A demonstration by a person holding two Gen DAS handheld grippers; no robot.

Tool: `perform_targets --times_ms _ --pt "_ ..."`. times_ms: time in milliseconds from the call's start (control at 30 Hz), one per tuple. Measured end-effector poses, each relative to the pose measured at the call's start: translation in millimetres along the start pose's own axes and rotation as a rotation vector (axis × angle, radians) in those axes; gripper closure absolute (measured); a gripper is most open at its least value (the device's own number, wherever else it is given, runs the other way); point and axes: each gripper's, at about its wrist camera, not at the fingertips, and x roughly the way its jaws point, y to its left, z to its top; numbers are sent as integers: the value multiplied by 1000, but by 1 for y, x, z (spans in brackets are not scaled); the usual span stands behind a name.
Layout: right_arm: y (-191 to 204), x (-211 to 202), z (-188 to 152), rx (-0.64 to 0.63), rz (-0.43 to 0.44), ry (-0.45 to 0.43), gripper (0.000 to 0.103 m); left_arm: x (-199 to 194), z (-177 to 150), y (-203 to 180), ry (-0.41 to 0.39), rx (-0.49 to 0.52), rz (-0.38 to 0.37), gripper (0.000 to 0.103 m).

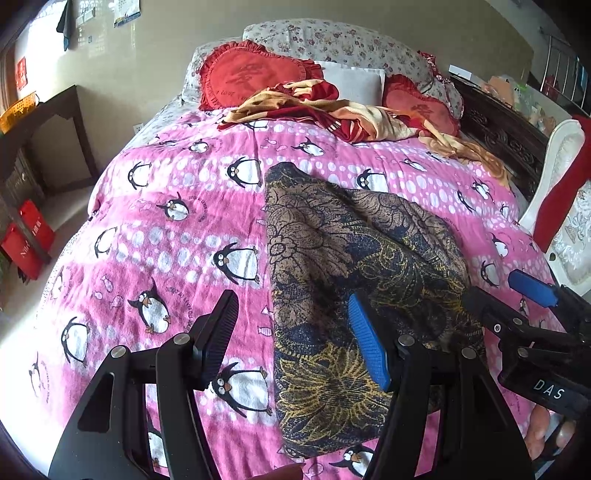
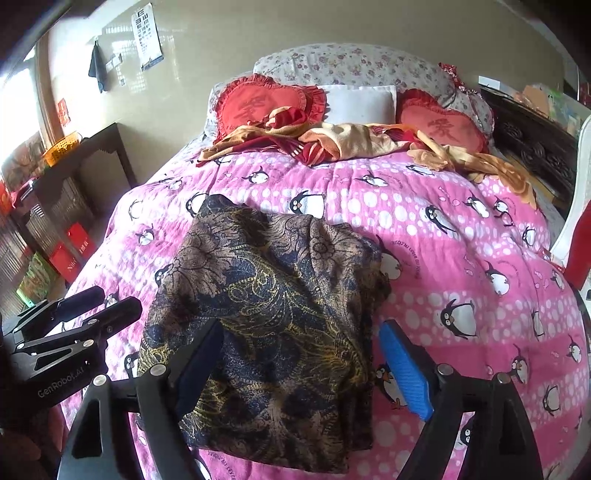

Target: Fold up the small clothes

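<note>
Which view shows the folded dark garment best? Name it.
The right wrist view: the garment lies nearly whole between the open right gripper. In the left wrist view, the left gripper and the right gripper cover its near right part.

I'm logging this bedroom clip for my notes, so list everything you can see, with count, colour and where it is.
Patterned garment: one, dark blue, brown and gold, lying partly folded on the bedspread.
Penguin bedspread: one, pink with white dots, covering the bed.
Heart cushions: two, red, at the head of the bed.
White pillow: one, between the cushions.
Floral pillow: one, pale, behind them.
Crumpled blanket: one, red and tan, across the head of the bed.
Dark table: one, left of the bed.
Eye chart: one, white, on the wall.
Left gripper: open, over the garment's left edge.
Right gripper: open, above the garment.
</note>
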Motion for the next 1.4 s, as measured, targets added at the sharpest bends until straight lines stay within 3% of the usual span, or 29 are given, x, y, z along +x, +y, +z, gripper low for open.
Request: perform_targets --times_ms 333,433,1400 --pt "-1 7 -1 12 6 23 19 6 -1 0 11 4 -6 40" --pt "0 9 -1 13 2 29 18 6 0 0 8 1 -16 28" --pt "-3 29 -4 25 11 86 18 26 -1 11 40 -27 -3 28"
